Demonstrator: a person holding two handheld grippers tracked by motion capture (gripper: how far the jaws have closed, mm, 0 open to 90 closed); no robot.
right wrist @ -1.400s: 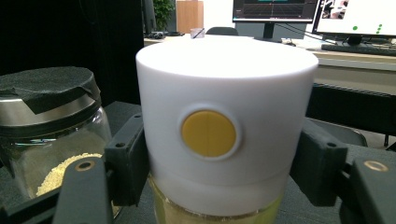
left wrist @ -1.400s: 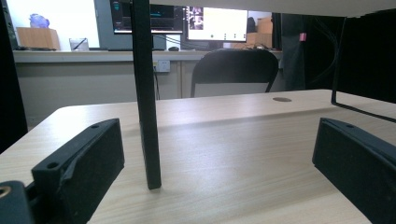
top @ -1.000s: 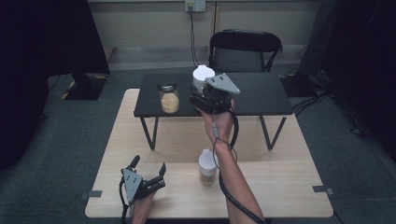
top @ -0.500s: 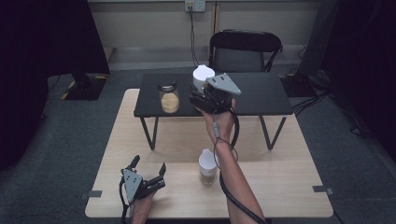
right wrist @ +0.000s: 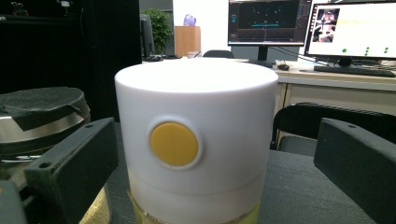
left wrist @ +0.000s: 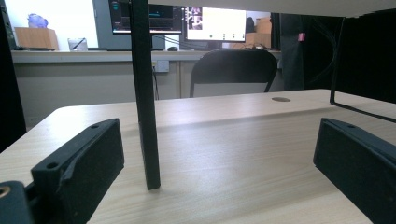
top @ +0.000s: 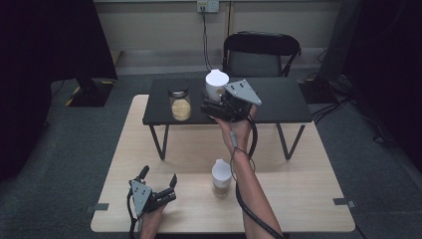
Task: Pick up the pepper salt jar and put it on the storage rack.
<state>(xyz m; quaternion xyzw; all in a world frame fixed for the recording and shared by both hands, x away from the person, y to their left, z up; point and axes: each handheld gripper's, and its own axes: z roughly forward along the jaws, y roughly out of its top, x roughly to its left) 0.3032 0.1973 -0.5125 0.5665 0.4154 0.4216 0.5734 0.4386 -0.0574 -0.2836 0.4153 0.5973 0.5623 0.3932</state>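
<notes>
At about seven o'clock on the wooden table [top: 298, 199], the left hand-held gripper [top: 158, 180] rests low with its jaws spread wide and nothing between them; in the left gripper view a black leg [left wrist: 144, 93] of the raised shelf stands just ahead of it, so a careless forward sweep could knock that leg and shake everything above. At about eleven o'clock on the black shelf [top: 278, 99] stands a glass jar [top: 180, 103] with a dark lid, just beside the work. At twelve o'clock, the right hand-held gripper [top: 213, 107] has just been opening its jaws, and the white-lidded container [right wrist: 196, 140] stands between them on the shelf, the pads apart from its walls. The risk here is in the withdrawal: if the hand pulls back crookedly, one jaw could catch the container's side and tip it or push it into the jar. It also stands near the shelf's front edge, so a drag toward the person could pull it off. Below, at six o'clock, a second white-lidded jar [top: 221, 178] sits close to the right forearm and could be struck by a dropping elbow.
</notes>
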